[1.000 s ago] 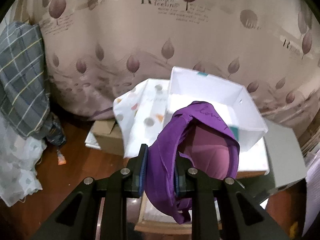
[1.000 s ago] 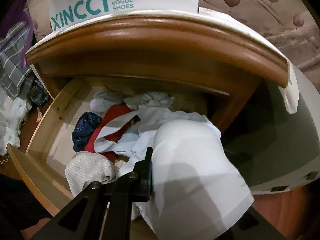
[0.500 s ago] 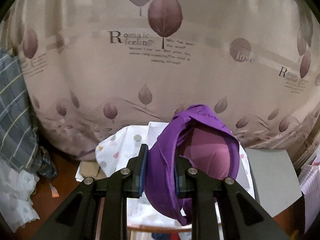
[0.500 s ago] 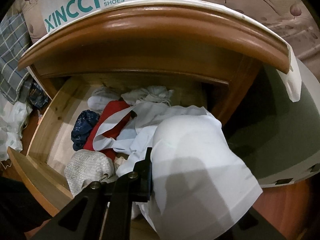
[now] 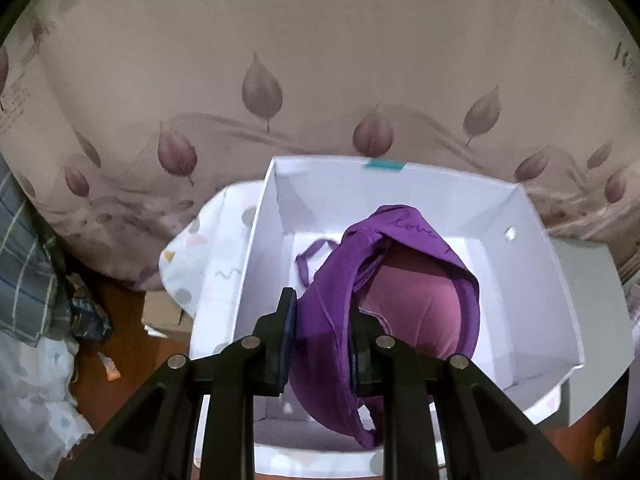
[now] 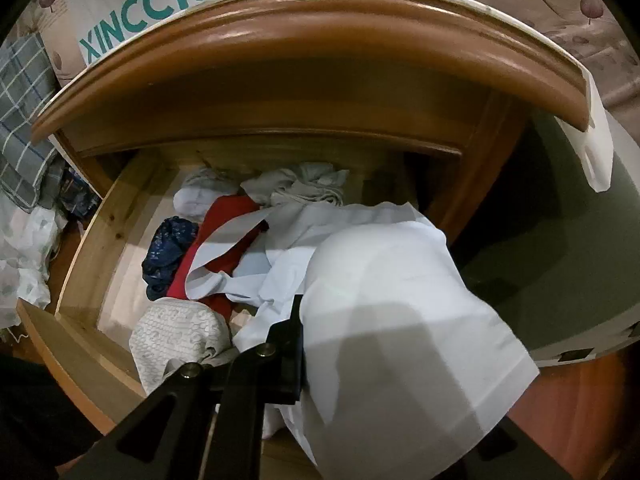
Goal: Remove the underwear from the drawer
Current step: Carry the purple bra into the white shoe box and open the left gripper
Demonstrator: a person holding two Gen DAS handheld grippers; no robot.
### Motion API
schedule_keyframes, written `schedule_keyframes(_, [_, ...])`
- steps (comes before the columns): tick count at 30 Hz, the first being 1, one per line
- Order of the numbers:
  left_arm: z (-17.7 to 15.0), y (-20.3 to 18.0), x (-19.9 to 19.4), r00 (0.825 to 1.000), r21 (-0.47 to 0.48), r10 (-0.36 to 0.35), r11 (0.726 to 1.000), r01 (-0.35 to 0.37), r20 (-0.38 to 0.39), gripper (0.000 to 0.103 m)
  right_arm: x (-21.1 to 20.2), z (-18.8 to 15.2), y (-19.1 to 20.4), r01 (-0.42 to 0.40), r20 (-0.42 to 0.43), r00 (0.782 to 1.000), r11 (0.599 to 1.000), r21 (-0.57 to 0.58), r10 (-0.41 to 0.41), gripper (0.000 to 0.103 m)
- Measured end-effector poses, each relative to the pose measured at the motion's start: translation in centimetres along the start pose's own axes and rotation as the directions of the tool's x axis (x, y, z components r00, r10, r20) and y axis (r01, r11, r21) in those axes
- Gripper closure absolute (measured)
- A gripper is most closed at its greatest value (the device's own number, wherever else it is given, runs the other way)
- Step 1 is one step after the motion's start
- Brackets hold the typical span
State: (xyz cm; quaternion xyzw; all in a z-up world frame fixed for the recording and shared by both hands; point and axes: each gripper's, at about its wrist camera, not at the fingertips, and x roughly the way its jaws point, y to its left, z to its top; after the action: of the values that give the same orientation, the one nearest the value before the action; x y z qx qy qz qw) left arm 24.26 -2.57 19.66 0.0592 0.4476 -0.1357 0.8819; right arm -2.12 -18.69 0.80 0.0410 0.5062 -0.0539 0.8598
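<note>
The purple underwear [image 5: 384, 264] hangs from my left gripper [image 5: 322, 340], whose jaws are clamped on its fabric above the open white box [image 5: 532, 280]; 1 strap loops down inside the box. My right gripper [image 6: 304, 344] is closed on a white garment [image 6: 392, 320] that drapes over its right finger, above the open wooden drawer [image 6: 100, 248]. In the drawer lie 1 red piece [image 6: 224, 232], 1 dark blue piece [image 6: 168, 248] and 1 patterned white piece [image 6: 176, 336].
</note>
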Motion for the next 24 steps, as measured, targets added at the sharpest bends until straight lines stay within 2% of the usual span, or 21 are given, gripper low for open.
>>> schedule_keyframes(4, [-1.0,0.3,1.4,0.999,0.017,0.038,0.999,-0.037,-0.030,0.084,0.1,-0.1,0.0,-0.002,-0.007,1.000,1.000,-0.004,0.002,0.093])
schedule_keyframes(9, [-1.8,1.2,2.5,0.997,0.008,0.046,0.999,-0.045,-0.066,0.082,0.1,0.0,0.0,-0.003,-0.009,1.000,1.000,-0.003,0.003,0.093])
schedule_keyframes(11, [-2.0,1.2,2.3,0.997,0.014,0.046,0.999,-0.045,-0.061,0.078,0.1,0.0,0.1,-0.003,-0.010,1.000,1.000,-0.007,0.003,0.093])
schedule_keyframes(17, [-2.1,1.1,2.3,0.997,0.002,0.036,0.999,-0.035,-0.067,0.075,-0.1,0.0,0.3,-0.001,-0.009,1.000,1.000,-0.011,0.001,0.093])
schedule_keyframes(19, [-2.1,1.0,2.3,0.997,0.010,0.028,1.000,-0.028,-0.070,0.067,-0.1,0.1,0.3,-0.002,-0.008,1.000,1.000,-0.009,0.002,0.093])
schedule_keyframes(21, [-2.2,0.6,2.1,0.998,0.023,0.019,1.000,-0.018,-0.066,0.053,-0.1,0.1,0.4,-0.004,-0.009,1.000,1.000,-0.008,0.003,0.093])
schedule_keyframes(24, [-2.5,-0.2,1.9,0.998,0.046,0.018,0.999,-0.015,-0.063,0.043,-0.2,0.1,0.4,-0.010,-0.007,1.000,1.000,-0.005,0.010,0.093])
